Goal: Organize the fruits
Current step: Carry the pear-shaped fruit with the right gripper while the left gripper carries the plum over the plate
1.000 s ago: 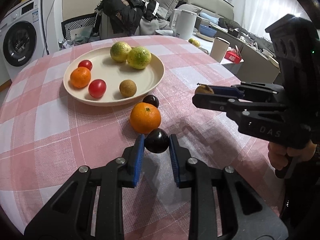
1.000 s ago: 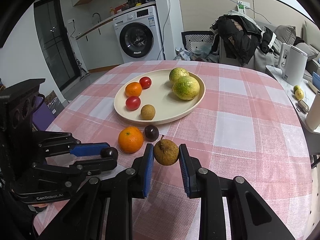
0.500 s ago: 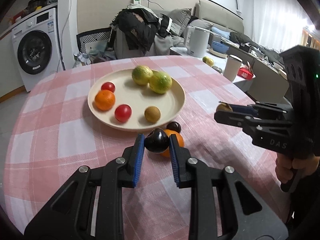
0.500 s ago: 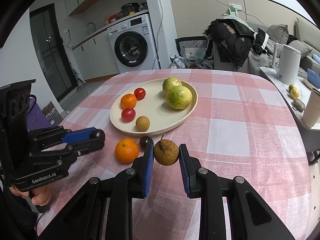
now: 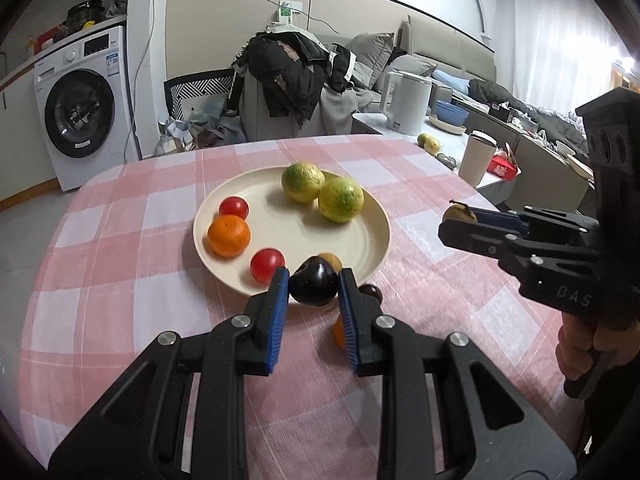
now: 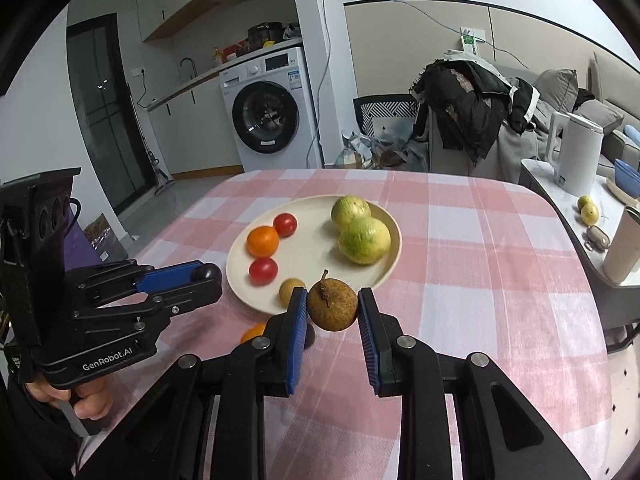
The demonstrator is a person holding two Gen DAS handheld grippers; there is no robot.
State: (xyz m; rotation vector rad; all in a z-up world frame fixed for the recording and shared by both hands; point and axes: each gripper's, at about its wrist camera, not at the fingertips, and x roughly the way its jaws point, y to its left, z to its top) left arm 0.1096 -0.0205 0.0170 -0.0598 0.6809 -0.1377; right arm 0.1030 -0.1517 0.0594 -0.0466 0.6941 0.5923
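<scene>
Two grippers up over round table (image 5: 120,248) with pink-and-white check cloth, each clamped on one fruit. Table's far edge faces washing machine (image 5: 80,108) and chair piled with clothes (image 5: 288,80); right edge runs close to a side counter with white kettle (image 5: 406,102) and beige cup (image 5: 474,158). Wide bare cloth left of plate and along near side, also a big bare patch on right half in the right wrist view. Cream plate (image 5: 372,236) sits mid-table, well in from every edge; its centre is bare, fruit rings the rim. On it: two yellow-green citrus (image 5: 340,199) touching at the back, orange (image 5: 229,236) at left, two red tomatoes (image 5: 267,265), small brown fruit (image 6: 292,290) at front rim. Left gripper (image 5: 314,286) fingers narrow, pinching dark plum (image 5: 313,287), held off the cloth in front of plate's near rim. Right gripper (image 6: 332,306) fingers narrow, gripping brown stemmed fruit (image 6: 332,305), also just short of the near rim. Under them on the cloth, beside plate: second orange (image 6: 253,333) and another dark plum (image 5: 370,292), both partly hidden by fingers.
</scene>
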